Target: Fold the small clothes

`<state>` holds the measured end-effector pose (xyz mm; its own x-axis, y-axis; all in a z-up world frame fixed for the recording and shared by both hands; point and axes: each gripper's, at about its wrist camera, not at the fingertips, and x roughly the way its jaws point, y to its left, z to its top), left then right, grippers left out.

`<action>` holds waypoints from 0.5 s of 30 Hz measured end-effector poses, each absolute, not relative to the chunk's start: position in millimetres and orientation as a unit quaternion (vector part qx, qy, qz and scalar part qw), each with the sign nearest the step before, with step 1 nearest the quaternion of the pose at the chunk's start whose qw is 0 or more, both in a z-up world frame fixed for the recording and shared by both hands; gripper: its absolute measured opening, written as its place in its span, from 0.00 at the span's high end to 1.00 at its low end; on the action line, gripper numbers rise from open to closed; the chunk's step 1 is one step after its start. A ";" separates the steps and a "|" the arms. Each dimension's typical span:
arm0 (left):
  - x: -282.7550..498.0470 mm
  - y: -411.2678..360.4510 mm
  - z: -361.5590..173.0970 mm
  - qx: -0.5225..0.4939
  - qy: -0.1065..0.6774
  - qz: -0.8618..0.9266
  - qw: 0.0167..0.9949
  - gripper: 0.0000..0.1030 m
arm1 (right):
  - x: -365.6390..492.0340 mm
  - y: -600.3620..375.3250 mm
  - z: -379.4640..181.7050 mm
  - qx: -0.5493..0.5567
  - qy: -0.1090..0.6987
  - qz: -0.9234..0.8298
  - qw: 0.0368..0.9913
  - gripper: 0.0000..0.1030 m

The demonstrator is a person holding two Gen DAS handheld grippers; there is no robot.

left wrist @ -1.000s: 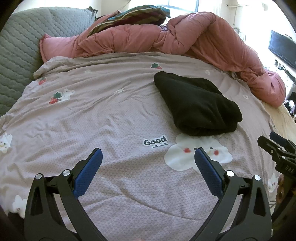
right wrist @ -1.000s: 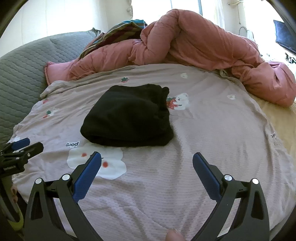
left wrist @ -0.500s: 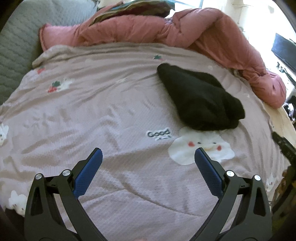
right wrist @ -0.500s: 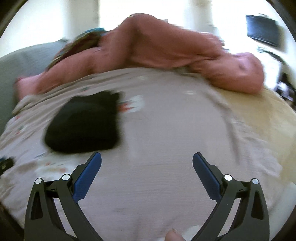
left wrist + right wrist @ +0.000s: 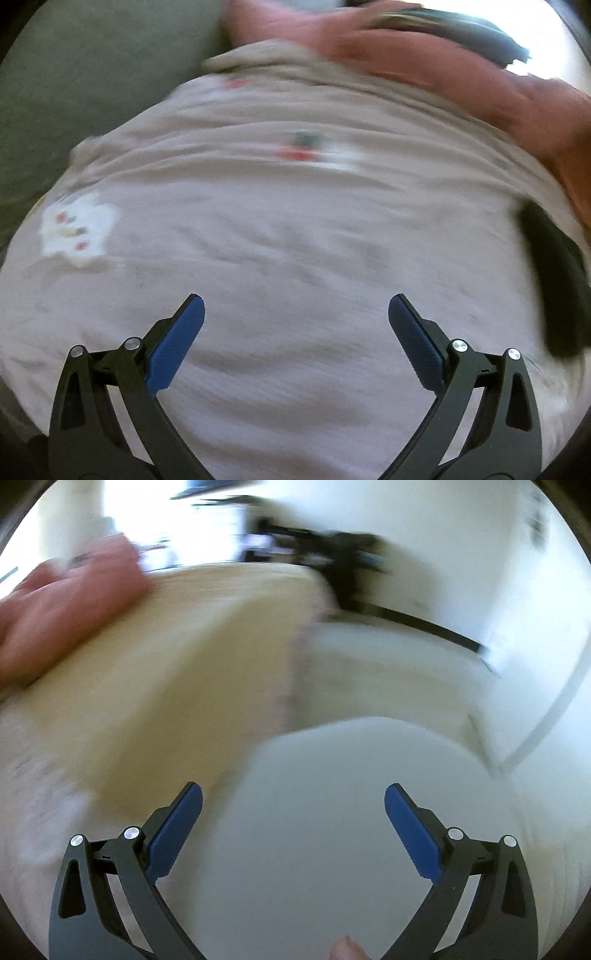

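Left tongs point(image 5: 295, 325) spread apart, holding nothing, above wrinkled pale-lilac printed bedcover point(image 5: 295, 229). Folded black knit garment point(image 5: 554, 280) far off to their right, at view's edge, untouched. Right tongs point(image 5: 293, 812) likewise apart and empty, over blurred round white surface point(image 5: 351, 812); garment out of sight there. Risk: blurred frames suggest fast swinging, so possible misplaced grasp or snagged bedcover.

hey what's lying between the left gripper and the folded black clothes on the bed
Nothing but bare pinkish bedspread. In the left wrist view, the open left gripper faces cover only, with the black clothes off at the right edge.
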<state>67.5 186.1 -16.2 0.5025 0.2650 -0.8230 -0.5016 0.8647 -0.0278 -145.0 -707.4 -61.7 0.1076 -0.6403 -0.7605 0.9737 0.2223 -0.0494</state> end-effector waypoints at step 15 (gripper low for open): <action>47.6 422.7 -30.1 -0.176 0.420 0.438 0.775 0.09 | -195.2 -733.5 -118.8 0.303 0.333 -0.602 0.659 0.04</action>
